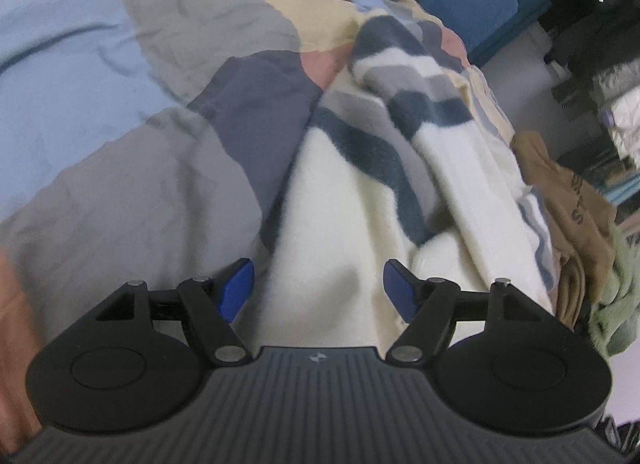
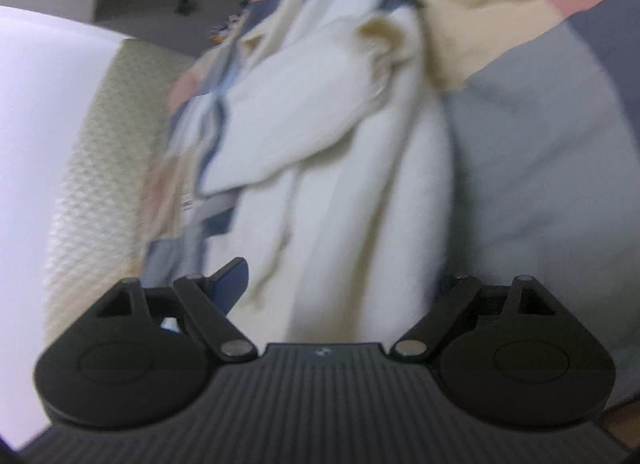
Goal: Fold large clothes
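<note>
Left gripper (image 1: 318, 290) and right gripper (image 2: 340, 288), both spread wide and holding nothing. The cream fleece (image 1: 340, 224) with striped sleeves lies bunched on the patchwork bedspread (image 1: 140, 124), directly beneath both.

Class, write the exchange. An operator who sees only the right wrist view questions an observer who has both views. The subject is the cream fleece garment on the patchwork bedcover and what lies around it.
Operator: Ahead of the right gripper I see only the cream fleece garment. Is the left gripper gripping it?
Observer: No. The left gripper is over the same fleece with its jaws wide apart and nothing pinched between them.
Operator: Is any other clothing nearby?
Observer: Yes. A brown printed garment lies crumpled beyond the fleece, at the edge of the patchwork bedcover.
</note>
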Demonstrator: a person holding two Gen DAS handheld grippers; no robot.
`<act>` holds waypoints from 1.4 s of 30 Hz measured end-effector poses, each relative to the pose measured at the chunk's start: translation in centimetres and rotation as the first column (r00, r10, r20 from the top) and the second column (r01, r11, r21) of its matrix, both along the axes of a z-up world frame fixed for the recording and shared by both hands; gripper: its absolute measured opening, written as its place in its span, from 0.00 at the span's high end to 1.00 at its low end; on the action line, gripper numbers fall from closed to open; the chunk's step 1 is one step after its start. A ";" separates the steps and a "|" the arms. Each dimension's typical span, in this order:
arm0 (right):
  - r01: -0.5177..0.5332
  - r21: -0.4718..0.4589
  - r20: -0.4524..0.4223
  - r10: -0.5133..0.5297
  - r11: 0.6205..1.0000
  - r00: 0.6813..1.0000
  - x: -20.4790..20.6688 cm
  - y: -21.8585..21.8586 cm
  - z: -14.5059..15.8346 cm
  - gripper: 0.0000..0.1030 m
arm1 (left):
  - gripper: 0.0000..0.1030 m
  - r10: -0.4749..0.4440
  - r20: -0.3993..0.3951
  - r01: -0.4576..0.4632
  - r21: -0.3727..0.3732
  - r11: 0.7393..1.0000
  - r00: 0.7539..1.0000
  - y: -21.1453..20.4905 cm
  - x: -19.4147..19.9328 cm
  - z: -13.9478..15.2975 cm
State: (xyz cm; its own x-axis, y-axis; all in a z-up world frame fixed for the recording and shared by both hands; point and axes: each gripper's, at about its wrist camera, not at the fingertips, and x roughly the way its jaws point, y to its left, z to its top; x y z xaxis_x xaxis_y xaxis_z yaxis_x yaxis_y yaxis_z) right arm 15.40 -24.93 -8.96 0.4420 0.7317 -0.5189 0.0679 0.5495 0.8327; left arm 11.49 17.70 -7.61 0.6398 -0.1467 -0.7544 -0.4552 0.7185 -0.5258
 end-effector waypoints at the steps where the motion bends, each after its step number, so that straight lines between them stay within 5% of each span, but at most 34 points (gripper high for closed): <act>1: -0.014 0.026 0.017 0.013 1.000 1.000 -0.4 0.3 0.3 0.16 | 0.26 0.008 -0.005 -0.008 -0.017 1.000 1.000 0.2 -0.2 0.0; 8: -0.040 0.188 0.124 0.017 0.981 0.992 -2.7 0.6 2.5 0.15 | 0.26 -0.001 -0.055 -0.004 -0.096 0.995 0.998 0.5 -0.8 -0.3; 13: 0.069 0.225 0.051 -0.082 0.972 0.995 -2.9 -1.0 1.4 0.16 | 0.26 0.003 -0.115 -0.016 -0.112 0.994 0.993 0.0 -1.4 -0.6; 23: 0.108 0.058 -0.076 -0.103 0.992 0.992 -2.8 -0.9 -0.6 0.22 | 0.26 -0.161 -0.104 0.129 -0.263 0.956 0.981 -2.7 -3.0 -0.5; 31: 0.086 -0.040 -0.155 -0.092 0.995 0.984 -2.6 -0.2 -1.7 0.34 | 0.26 -0.206 -0.164 0.158 -0.266 0.951 0.965 -5.3 -2.6 -2.1; 33: 0.082 -0.082 -0.170 -0.095 0.993 0.981 -2.6 0.0 -2.0 0.50 | 0.28 -0.213 -0.161 0.168 -0.254 0.953 0.964 -5.9 -2.4 -2.1; 36: 0.114 -0.084 -0.164 -0.127 0.990 0.978 -2.6 -0.5 -1.7 0.73 | 0.53 -0.200 -0.164 0.163 -0.218 0.962 0.966 -5.9 -2.5 -1.7; 38: 0.120 -0.061 -0.132 -0.127 0.991 0.983 -2.7 -1.0 -1.0 0.77 | 0.78 -0.198 -0.133 0.161 -0.248 0.955 0.971 -5.2 -2.9 -1.7; 42: 0.132 -0.009 -0.037 -0.132 0.991 0.991 -3.4 -2.1 1.3 0.79 | 0.83 -0.190 -0.024 0.176 -0.288 0.941 0.981 -4.2 -4.0 0.4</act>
State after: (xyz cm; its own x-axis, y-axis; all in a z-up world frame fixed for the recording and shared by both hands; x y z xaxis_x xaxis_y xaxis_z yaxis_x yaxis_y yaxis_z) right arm 12.02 -26.98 -7.66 0.5144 0.6647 -0.5418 0.1715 0.5393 0.8245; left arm 7.45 13.52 -7.19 0.5440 -0.4699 -0.6951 -0.3610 0.6168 -0.6995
